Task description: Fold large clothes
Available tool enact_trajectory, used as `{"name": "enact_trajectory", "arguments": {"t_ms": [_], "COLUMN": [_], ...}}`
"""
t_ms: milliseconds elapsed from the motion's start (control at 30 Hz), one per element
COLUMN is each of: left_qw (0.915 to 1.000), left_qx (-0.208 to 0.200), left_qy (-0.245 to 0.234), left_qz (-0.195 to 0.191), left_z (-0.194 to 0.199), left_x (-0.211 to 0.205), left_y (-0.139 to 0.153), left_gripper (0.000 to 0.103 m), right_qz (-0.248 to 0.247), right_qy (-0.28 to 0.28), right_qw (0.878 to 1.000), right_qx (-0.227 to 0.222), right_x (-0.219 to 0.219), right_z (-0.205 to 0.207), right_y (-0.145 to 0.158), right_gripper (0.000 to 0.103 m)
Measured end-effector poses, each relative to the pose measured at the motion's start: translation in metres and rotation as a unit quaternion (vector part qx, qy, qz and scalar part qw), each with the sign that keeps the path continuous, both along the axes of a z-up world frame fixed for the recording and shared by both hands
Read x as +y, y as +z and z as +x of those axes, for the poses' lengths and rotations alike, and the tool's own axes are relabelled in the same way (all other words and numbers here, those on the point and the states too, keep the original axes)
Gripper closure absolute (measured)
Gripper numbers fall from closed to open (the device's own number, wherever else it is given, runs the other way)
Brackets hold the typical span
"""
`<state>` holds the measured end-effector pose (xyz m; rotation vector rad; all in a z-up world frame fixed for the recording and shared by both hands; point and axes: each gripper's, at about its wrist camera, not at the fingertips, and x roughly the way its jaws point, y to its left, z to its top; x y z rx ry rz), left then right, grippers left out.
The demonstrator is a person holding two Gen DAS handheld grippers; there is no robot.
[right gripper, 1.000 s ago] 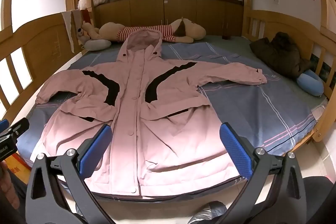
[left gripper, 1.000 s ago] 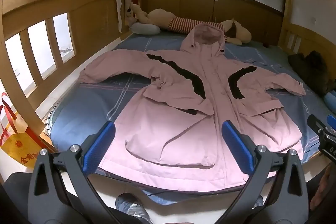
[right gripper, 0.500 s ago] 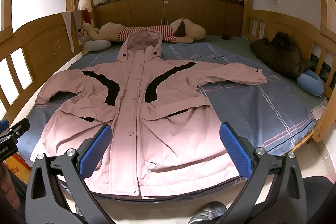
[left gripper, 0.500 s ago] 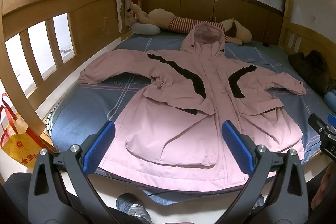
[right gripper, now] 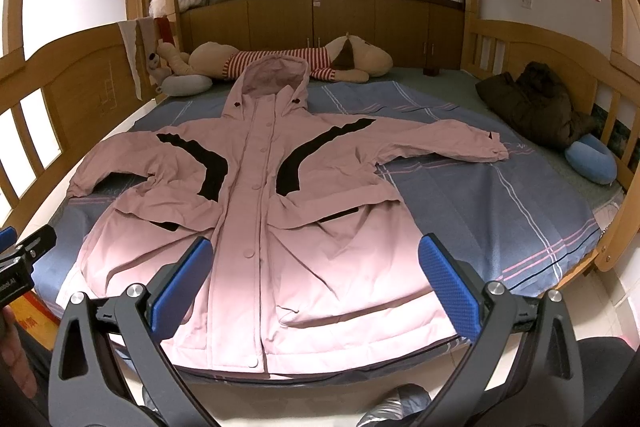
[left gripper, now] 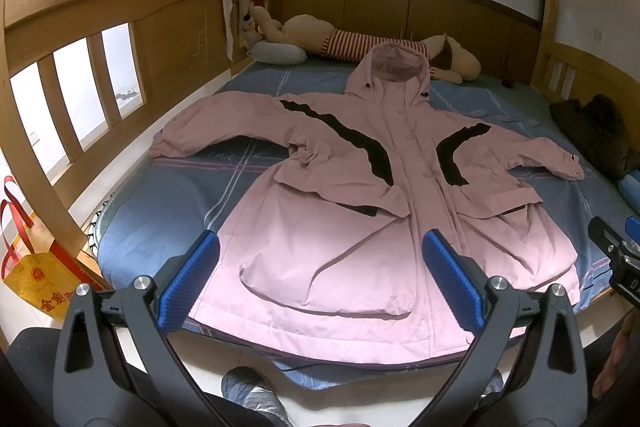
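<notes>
Pink hooded coat (left gripper: 360, 227) with black chest panels is lying face up and buttoned on the bed (left gripper: 168, 211), its hood (left gripper: 394, 65) pointing toward the far headboard and its hem reaching the near edge of the mattress. Both sleeves are spreading outward across the blue plaid sheet, the one in the left wrist view ending near the wooden side rail (left gripper: 72, 99). A large plush dog in a striped shirt (right gripper: 288, 61) is resting just behind the hood, with a grey pillow (right gripper: 186, 83) beside it. A dark jacket (right gripper: 536, 103) is sitting bunched near the far right rail, a blue neck pillow (right gripper: 592, 157) just in front of it. A yellow shopping bag (left gripper: 36, 279) is standing on the floor beside the bed. The left gripper (left gripper: 320, 279) is hovering above the hem with its blue pads wide apart, holding nothing. The right gripper (right gripper: 316, 283) is likewise spread wide and empty over the lower front of the coat.
</notes>
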<state>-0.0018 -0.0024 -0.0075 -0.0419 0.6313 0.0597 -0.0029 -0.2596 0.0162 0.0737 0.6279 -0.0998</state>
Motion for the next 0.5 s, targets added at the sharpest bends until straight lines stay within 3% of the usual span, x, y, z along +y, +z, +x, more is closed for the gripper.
{"name": "enact_trajectory", "arguments": {"t_ms": [500], "left_qw": [1.0], "left_qx": [0.003], "left_qy": [-0.001], "left_qz": [0.002], "left_z": [-0.0021], "left_x": [0.0032], "left_y": [0.0003], "left_gripper": [0.002], "right_qz": [-0.001], "right_qy": [0.001], "right_qw": [1.0], "right_qx": [0.0], "right_x": [0.0002], "right_z": [0.0003], "right_y": [-0.0013], "right_gripper": [0.001]}}
